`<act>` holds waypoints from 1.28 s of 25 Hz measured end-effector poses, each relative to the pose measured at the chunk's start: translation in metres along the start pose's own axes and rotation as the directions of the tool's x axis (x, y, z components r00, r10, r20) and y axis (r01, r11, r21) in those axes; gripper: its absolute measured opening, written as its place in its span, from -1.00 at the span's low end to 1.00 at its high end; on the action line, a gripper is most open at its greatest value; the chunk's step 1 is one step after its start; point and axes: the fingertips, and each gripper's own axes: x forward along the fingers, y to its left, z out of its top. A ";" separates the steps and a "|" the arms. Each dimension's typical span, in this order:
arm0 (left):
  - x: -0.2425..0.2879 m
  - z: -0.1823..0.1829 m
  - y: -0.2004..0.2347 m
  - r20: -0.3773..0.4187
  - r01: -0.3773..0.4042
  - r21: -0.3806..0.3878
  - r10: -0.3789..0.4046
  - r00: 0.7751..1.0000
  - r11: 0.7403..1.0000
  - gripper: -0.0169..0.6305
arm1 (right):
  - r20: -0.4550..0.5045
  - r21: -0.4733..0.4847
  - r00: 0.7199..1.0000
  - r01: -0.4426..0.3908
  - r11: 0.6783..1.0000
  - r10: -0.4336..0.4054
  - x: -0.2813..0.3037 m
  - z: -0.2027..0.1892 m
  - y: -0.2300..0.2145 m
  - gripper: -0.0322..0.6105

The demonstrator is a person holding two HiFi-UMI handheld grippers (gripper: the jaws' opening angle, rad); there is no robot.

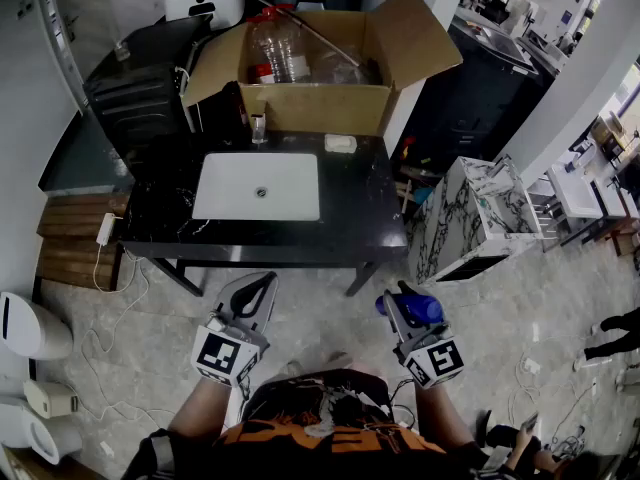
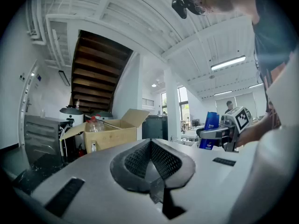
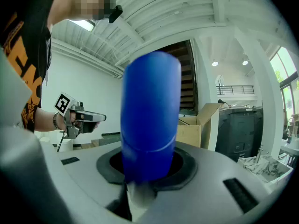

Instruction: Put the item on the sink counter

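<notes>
The carry is the step in hand: the right gripper (image 1: 398,313) is clamped on the one blue bottle (image 1: 420,309), near the person and well short of the single sink counter (image 1: 350,208). The left gripper (image 1: 262,288) has its jaws together on nothing. Next, probably, comes a forward reach to bare counter (one basin (image 1: 257,186), one cardboard box (image 1: 320,108)).

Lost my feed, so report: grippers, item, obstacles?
Right hand-held gripper shut on blue bottle. Left hand-held gripper shut, empty. Sink counter ahead, cardboard box crowding its back edge.
</notes>
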 end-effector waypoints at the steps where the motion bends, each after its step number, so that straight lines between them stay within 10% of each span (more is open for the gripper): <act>1: -0.001 0.002 0.001 0.006 0.000 -0.002 0.000 1.000 1.000 -0.89 | 0.000 -0.001 1.000 0.000 1.000 0.000 0.001 0.001 0.001 -0.50; 32: -0.001 -0.002 0.028 0.000 -0.034 -0.018 0.034 0.999 0.999 -0.89 | 0.062 0.038 0.997 -0.046 0.998 0.043 0.049 0.014 -0.012 -0.52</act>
